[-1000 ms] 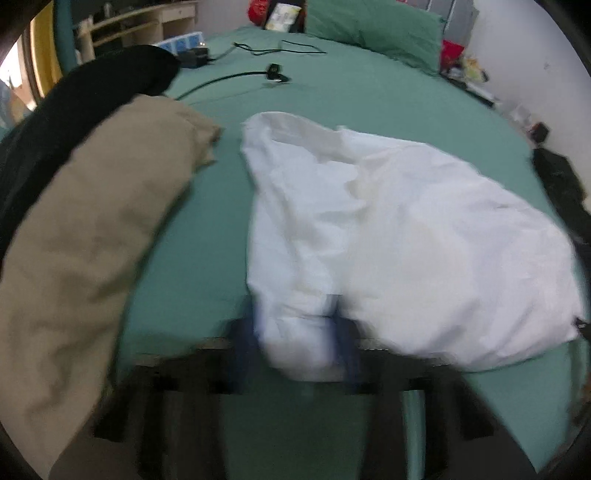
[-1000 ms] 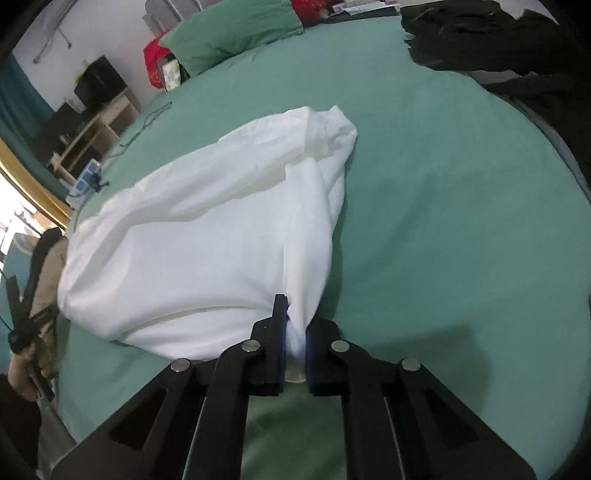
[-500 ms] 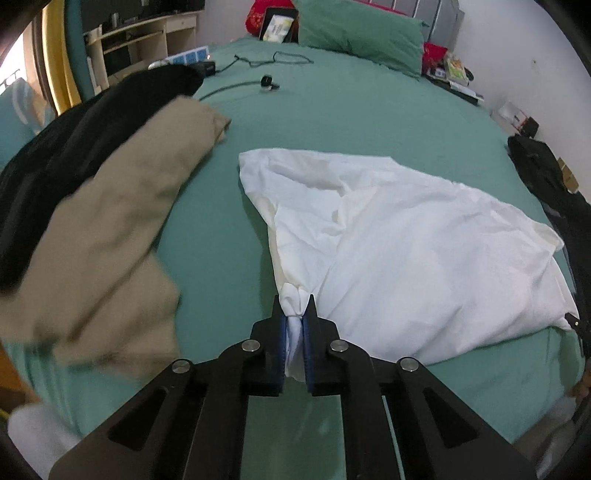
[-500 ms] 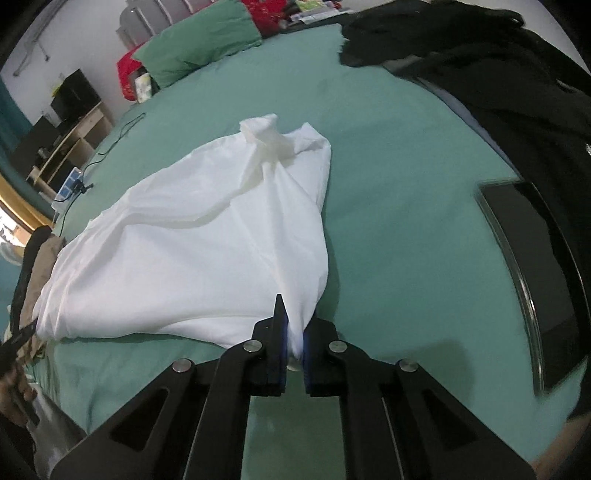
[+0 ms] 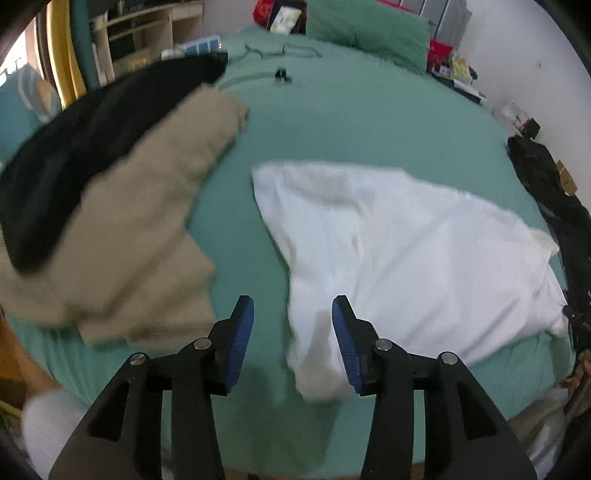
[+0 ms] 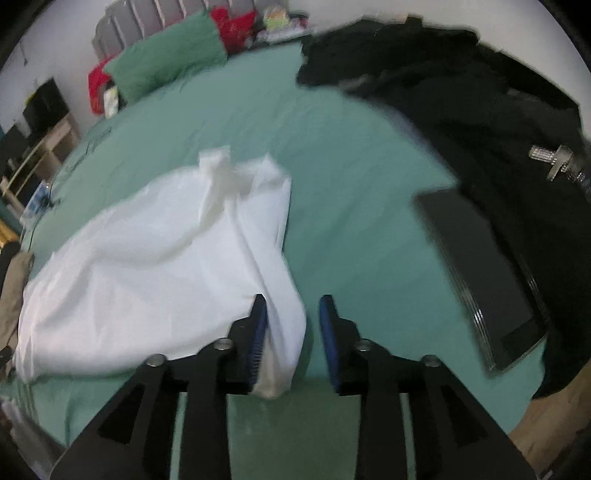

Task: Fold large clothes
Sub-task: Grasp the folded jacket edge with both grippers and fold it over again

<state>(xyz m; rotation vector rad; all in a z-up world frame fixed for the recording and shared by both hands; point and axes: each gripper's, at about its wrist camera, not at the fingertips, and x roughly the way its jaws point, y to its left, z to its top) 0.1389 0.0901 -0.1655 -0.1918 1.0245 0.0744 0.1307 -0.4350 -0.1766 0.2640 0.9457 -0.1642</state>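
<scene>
One white garment is spread on the green bed, lying flat w/ soft wrinkles, near the foot edge. Long axis is judged to run side to side across the bed, roughly from one gripper to the other. A bunched lump is seen at its far edge in the right wrist view; whether sleeve or collar can't be told.

Left gripper: fingers spread apart, nothing held. The garment's near left corner lies between them, closer to the right finger pad; contact w/ that pad can't be confirmed owing to blur.

Right gripper: fingers also released. The near right corner is draped against the left finger pad, w/ bare sheet in the gap beside it.

Both corners thus sit right at the fingers, garment body extending away fwd; neither hand is judged clearly nearer. Next fold is judged to need a re-grip at new points, prob. along the near edge or the short ends, so cloth can be carried across the long axis.

Surroundings: tan garment and black garment to the left; dark clothing pile and a flat dark slab to the right; green pillow at the head.
</scene>
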